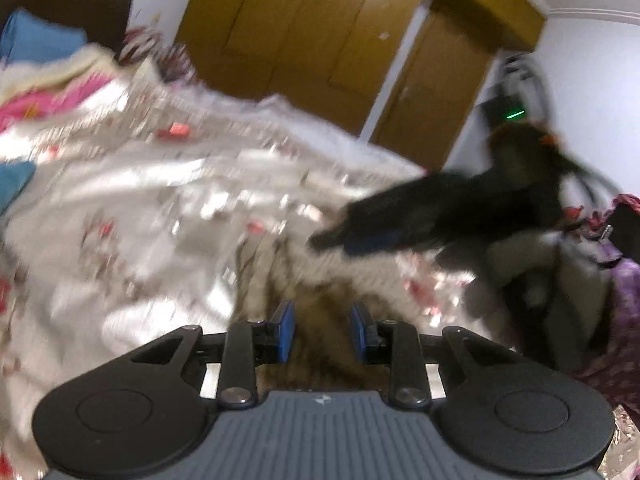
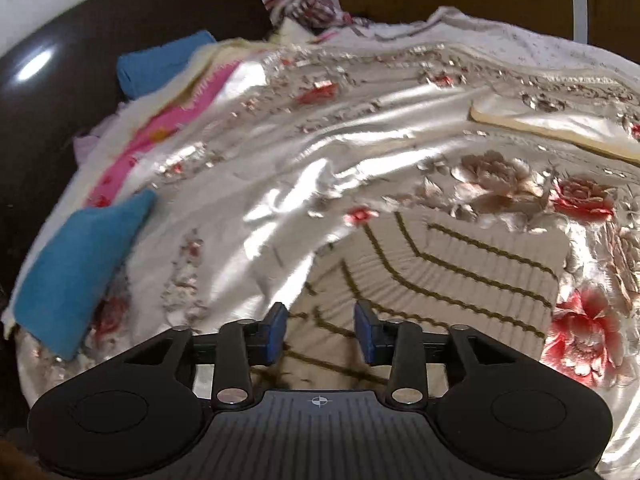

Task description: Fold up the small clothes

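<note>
A small beige knit garment with olive zigzag lines (image 2: pixel 452 268) lies flat on the shiny floral bedspread (image 2: pixel 304 168). My right gripper (image 2: pixel 322 330) is open just above its near edge, holding nothing. In the blurred left wrist view, my left gripper (image 1: pixel 322 330) is open over the same beige garment (image 1: pixel 320 280), with nothing between its blue pads. The right gripper (image 1: pixel 360 236) appears there as a dark blurred shape at the right, over the bedspread (image 1: pixel 160 208).
Folded blue cloths (image 2: pixel 80 268) (image 2: pixel 160 62) and a pink and white blanket (image 2: pixel 160 128) lie at the bed's left side. A cream pillowcase (image 2: pixel 560 124) lies far right. Dark and purple clothes (image 1: pixel 560 280) are piled at the right. Wooden wardrobe doors (image 1: pixel 320 28) stand behind.
</note>
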### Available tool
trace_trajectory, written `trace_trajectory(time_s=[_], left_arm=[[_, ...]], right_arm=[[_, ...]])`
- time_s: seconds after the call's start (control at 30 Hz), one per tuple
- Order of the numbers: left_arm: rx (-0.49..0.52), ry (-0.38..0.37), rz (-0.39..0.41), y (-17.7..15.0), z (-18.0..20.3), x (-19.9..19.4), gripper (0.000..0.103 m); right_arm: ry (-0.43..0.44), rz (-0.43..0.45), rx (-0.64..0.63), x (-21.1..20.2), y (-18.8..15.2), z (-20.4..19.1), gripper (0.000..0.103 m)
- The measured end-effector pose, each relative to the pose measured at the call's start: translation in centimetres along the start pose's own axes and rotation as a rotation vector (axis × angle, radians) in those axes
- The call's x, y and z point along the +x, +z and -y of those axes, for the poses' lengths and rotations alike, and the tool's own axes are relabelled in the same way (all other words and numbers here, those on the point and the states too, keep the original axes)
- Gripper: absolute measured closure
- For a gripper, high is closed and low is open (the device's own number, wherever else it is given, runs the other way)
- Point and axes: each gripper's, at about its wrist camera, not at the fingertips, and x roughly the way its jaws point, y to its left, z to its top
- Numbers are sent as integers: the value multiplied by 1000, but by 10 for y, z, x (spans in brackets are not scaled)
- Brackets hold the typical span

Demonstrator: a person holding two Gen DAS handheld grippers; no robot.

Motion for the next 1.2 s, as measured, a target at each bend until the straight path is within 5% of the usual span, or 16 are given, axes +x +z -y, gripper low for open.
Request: trace_trajectory(time_s=[0.13,0.37,0.43,0.47,0.6,0.73,0.83,1.0,1.2], left_arm=[[60,-28,11,9,14,20,65],[91,83,-202,-9,4,64,76],[65,102,-251,-17,-4,67,80],[50,99,-260,-20,-8,67,82],[21,91,-223,-18,-13,57,85],[3,92,-161,-16,-16,39,85],[-18,121,-213,-24,-24,44,85],[-21,156,-254,-28,-27,52,85],[17,181,-258,-30,-22,56,83]], right_arm=[[-50,-35,-16,20,8,2,58],[-28,-103,-12,54,16,-6,53],[-86,-116,-52,64,13,-13,61],[-115,-125,-72,69,11,-16,77],[-123,-106,-84,66,9,-20,98],[-68,-48,-70,42,12,-28,98],[-36,-36,-87,44,10,-40,98],[-82,-77,-144,84,-11,-49,99],[-126,-38,-223,83,-20,-62,97]])
